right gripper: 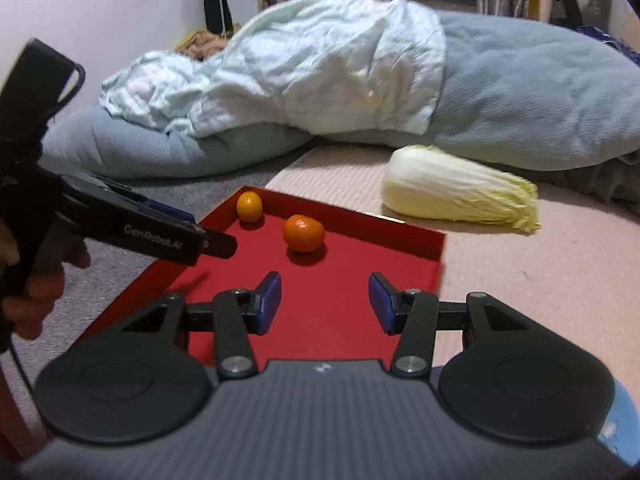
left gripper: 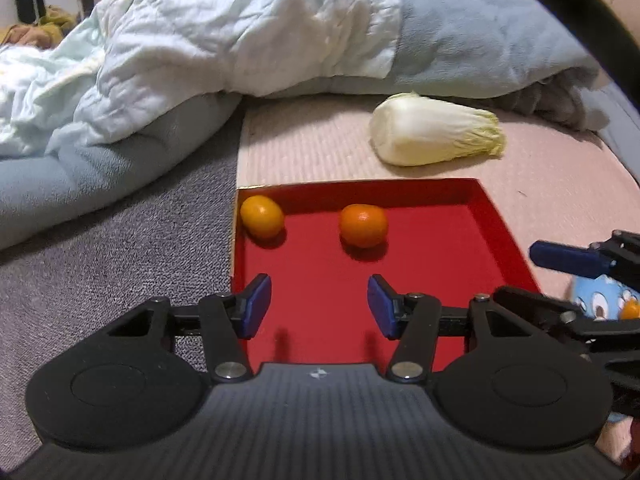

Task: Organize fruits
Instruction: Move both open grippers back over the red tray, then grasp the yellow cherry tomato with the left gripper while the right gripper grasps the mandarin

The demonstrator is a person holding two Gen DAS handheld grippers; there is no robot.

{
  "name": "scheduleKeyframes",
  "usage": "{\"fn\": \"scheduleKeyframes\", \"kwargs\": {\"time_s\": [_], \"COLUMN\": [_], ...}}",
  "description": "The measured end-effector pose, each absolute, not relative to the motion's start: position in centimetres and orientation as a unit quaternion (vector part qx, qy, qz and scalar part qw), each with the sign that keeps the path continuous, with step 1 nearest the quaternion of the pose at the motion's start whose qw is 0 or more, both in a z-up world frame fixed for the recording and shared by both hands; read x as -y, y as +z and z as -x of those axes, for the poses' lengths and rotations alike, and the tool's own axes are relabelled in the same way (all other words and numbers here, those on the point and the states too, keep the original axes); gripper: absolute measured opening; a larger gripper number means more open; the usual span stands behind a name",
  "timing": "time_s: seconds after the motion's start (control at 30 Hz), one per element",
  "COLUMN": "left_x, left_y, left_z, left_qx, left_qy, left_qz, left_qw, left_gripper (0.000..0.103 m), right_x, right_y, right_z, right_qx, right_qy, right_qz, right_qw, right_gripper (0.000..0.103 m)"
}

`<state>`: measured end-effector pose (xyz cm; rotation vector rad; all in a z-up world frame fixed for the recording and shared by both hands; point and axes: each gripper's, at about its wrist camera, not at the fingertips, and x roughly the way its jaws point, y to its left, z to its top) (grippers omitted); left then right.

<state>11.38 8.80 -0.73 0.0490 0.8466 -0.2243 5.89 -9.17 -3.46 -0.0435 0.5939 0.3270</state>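
A red tray lies on the bed with two small citrus fruits in it. The yellow-orange fruit sits in the far left corner, and the deeper orange fruit lies near the middle. My left gripper hovers open over the tray's near part, nothing between its blue pads. My right gripper is open too, empty, above the tray and short of the orange fruit and the yellow-orange fruit. One of its blue fingers shows at the right edge of the left wrist view.
A napa cabbage lies on the pink cover beyond the tray. Crumpled pale blue bedding piles up behind. A blue cartoon-printed item with another small orange fruit sits right of the tray. A hand holds the left gripper.
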Motion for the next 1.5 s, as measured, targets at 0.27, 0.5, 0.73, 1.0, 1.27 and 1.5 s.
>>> {"fn": "scheduleKeyframes", "kwargs": {"time_s": [0.27,0.5,0.73,1.0,1.27,1.5], "left_x": [-9.3,-10.3,-10.0,-10.7,-10.4,-9.9], "left_y": [-2.7,-3.5,-3.9,-3.9,-3.9,-4.2], "left_z": [-14.9,-18.5,-20.1,-20.1,-21.0,-21.5], "left_qx": [-0.425,-0.429,-0.425,-0.435,-0.439,-0.427], "left_qy": [-0.085,-0.071,-0.079,-0.082,-0.075,-0.063], "left_qz": [0.009,0.039,0.044,0.062,0.072,0.063], "left_qw": [0.901,0.900,0.901,0.894,0.892,0.900], "left_gripper": [0.056,0.052,0.038,0.033,0.041,0.023], "right_x": [7.6,6.3,5.2,3.9,3.0,4.7], "right_y": [-6.1,-6.9,-7.0,-7.0,-7.6,-7.4], "right_z": [-10.0,-12.3,-13.9,-16.3,-18.3,-16.1], "right_qx": [-0.341,-0.350,-0.347,-0.347,-0.356,-0.360], "right_qy": [0.169,0.183,0.185,0.164,0.150,0.144], "right_qz": [0.017,0.027,0.032,0.044,0.069,0.046], "right_qw": [0.924,0.919,0.919,0.923,0.920,0.921], "right_gripper": [0.051,0.051,0.051,0.051,0.044,0.044]}}
